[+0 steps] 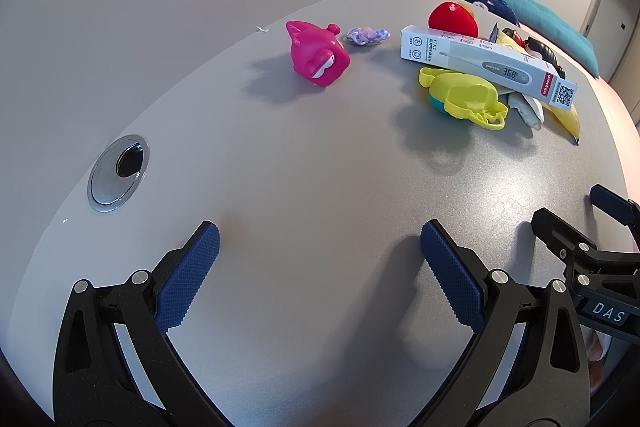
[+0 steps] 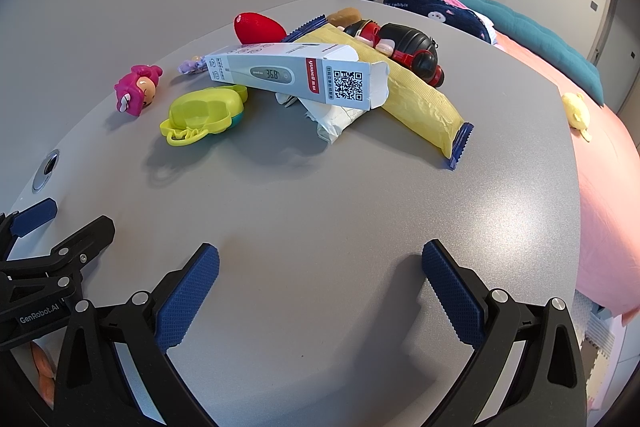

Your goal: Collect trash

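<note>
Both tools hover over the grey desk [image 2: 320, 195], the left tool [image 1: 319, 259] and right tool [image 2: 320, 275] each spread wide and holding nothing, with no trash yet collected. The landmark is the white cardboard thermometer box [image 2: 296, 75], lying atop the pile. Under it sit a crumpled white wrapper [image 2: 334, 121] and a long yellow snack packet with blue crimped ends [image 2: 420, 95], the likely trash. Left of the box lie a yellow-green plastic toy [image 2: 202, 113] and a pink toy figure [image 2: 136, 91]. The approach is just beginning; next, a tool must reach forward and close on one trash piece without dragging toys.
</note>
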Available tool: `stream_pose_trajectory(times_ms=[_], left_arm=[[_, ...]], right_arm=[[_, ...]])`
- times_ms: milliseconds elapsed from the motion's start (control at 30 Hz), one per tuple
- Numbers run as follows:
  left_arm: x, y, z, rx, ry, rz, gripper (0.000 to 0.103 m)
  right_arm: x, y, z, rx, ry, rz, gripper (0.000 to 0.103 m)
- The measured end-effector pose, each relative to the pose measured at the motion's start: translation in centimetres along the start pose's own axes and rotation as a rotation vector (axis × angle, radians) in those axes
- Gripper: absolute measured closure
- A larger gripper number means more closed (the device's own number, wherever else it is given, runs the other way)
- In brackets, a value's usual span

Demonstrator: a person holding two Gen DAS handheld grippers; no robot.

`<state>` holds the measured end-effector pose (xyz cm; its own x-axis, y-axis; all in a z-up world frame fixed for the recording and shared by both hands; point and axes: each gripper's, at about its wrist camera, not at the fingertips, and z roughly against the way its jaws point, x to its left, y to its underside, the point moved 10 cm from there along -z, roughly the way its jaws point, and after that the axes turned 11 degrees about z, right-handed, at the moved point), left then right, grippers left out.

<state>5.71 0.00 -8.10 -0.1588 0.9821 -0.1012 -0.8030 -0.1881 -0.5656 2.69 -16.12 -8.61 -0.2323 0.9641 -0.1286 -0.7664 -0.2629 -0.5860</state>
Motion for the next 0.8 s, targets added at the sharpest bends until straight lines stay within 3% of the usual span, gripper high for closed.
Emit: stream_pose_trajectory(times_ms=[567, 800], left_arm=[[0.27, 0.04, 0.07, -0.002, -0.004, 0.004, 0.006], [0.26, 0.1, 0.45, -0.002, 0.012, 0.014, 0.006]], right_arm=[[0.17, -0.17, -0.04, 0.001, -0.001, 0.003, 0.002], [0.23, -0.1, 0.48, -0.015, -0.059, 0.029, 0.002]])
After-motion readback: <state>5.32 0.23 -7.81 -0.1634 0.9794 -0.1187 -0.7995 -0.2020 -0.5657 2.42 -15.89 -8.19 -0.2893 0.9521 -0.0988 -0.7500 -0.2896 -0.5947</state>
